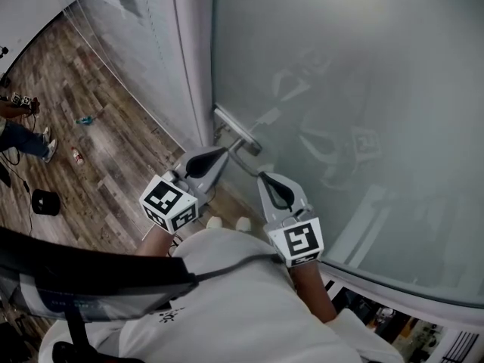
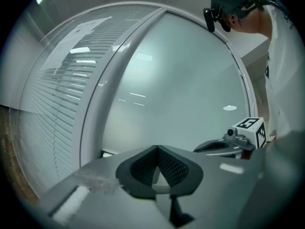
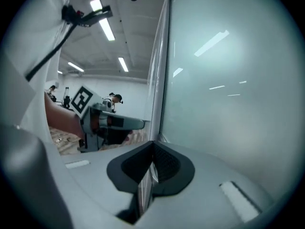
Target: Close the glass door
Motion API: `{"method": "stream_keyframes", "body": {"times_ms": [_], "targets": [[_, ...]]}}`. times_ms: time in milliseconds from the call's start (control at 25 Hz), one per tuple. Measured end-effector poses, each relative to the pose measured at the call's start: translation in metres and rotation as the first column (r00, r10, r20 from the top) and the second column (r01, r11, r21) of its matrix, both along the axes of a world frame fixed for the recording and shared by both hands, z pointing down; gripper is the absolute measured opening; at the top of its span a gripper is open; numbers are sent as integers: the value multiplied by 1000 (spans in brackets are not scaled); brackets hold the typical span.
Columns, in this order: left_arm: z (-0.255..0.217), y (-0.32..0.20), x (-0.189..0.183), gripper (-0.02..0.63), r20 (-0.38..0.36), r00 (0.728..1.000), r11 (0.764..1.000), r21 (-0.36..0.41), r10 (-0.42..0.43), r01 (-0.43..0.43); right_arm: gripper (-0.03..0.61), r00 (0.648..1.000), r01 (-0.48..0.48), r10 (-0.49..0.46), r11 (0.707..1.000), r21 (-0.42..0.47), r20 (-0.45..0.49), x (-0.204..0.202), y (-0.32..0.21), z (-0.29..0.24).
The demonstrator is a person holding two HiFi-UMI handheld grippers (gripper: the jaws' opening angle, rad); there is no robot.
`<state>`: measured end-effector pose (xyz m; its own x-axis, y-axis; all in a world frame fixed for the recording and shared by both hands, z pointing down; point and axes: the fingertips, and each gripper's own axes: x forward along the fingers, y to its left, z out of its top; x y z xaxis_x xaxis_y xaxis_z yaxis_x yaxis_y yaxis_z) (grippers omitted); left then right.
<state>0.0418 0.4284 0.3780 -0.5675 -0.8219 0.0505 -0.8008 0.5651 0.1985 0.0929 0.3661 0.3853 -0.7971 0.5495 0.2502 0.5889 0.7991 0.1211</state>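
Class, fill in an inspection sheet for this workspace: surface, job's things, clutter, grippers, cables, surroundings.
surface: wood floor.
job's things: frosted glass door; metal handle at its left edge; whether it is latched cannot be told.
clutter: teal scrap, small item and black object on the floor at left.
grippers: left gripper shut; right gripper shut; nothing between the jaws of either; both tips by the handle.
cables: dark cord across the person's shirt.
surroundings: blinds behind a glass wall; another person's legs at far left.
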Motion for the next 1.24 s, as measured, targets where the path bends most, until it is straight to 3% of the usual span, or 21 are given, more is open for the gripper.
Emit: {"method": "stream_keyframes", "body": {"times_ms": [120,320,1240], "targets": [[-3,-4,2,6,6,1000,1000,3,5,-5,9,999,32,-31,997,-70,21,0,5,-9],[-4,-4,8,6,9,1000,1000,-2,-7,7,8,1000,5,-4,989,-149,11,-1,-3,-12],[3,11,-1,5,-1,999,999,-3,-54,54,8,1000,-16,15,991,-134,-10,-11,-6,-4]]}}
